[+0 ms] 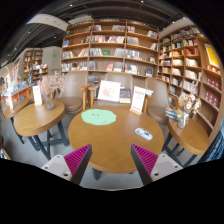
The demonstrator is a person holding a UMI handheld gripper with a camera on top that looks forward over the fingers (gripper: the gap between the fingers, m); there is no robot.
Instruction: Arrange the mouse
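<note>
A round wooden table [112, 142] stands ahead of my gripper [112, 160]. On it lies a round green mouse mat [98, 117] at the far left part. A small light-blue mouse [144, 133] lies on the table's right part, beyond my right finger. My fingers are spread wide apart with nothing between them, their pink pads [77, 158] over the table's near edge. The gripper is well short of the mouse.
Wooden chairs [137, 102] stand at the table's far side. Another round table [36, 118] is to the left and one more [192, 135] to the right. Bookshelves [110, 52] line the back and right walls. Grey floor lies below the table.
</note>
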